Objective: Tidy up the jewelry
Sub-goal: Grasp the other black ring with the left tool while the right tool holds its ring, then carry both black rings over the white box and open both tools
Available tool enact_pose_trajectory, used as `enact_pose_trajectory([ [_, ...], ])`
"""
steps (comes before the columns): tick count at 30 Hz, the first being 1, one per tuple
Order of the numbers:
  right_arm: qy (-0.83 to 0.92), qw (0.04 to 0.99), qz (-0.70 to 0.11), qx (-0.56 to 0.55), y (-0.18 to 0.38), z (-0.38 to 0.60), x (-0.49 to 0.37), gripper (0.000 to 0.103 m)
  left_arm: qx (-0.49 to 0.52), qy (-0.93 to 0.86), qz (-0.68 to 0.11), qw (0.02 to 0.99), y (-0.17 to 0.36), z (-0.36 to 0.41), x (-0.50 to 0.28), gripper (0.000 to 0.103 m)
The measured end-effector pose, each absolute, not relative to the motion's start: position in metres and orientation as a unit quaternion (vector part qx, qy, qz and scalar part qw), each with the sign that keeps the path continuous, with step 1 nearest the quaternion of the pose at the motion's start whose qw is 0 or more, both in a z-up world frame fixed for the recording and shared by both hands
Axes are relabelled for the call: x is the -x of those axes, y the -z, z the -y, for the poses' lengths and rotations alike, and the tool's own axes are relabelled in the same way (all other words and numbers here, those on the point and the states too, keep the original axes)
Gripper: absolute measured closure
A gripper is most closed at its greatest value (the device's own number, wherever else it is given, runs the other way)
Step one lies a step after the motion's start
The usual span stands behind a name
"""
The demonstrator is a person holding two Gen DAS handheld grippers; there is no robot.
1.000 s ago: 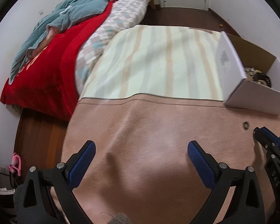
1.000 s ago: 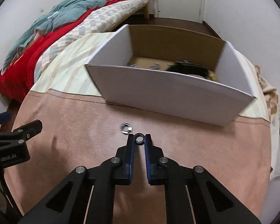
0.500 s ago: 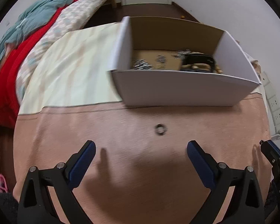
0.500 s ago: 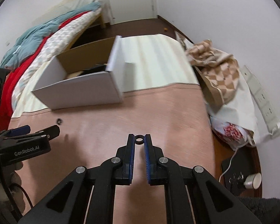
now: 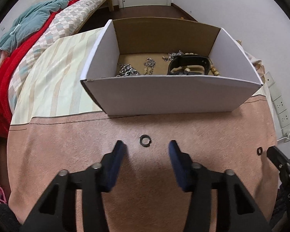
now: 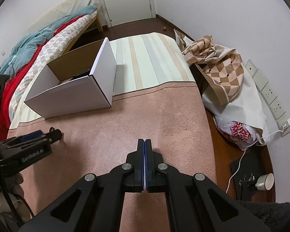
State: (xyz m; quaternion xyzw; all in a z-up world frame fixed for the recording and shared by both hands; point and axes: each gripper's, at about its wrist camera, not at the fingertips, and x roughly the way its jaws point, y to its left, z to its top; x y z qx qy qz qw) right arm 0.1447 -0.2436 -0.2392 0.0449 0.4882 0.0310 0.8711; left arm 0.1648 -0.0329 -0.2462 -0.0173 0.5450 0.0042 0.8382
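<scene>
White box [image 5: 170, 94] on pink blanket [image 5: 87, 145]

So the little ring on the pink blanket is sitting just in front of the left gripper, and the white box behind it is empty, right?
Not quite. The ring does lie on the pink blanket just ahead of the left gripper, but the white box is not empty: the left wrist view shows chains and a black strap inside.

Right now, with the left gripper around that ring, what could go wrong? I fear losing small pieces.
The left gripper is closing its jaws around the ring, which lies flat on the pink cloth: the pads might pinch cloth or flick it away. A second ring sits at the tip of the shut right gripper and could get nudged aside.
</scene>
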Motion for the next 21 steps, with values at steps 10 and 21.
enact_pose_trajectory([
  [10,-0.051,0.872,-0.483,-0.068,0.233,0.250,-0.142,0.103,0.019,0.000,-0.537,0.844,0.245,0.032,-0.174,0.093],
  [21,-0.047,0.860,-0.508,-0.027,0.247,0.237,-0.151,0.086,0.018,-0.002,-0.539,0.842,0.246,0.018,-0.164,0.093],
])
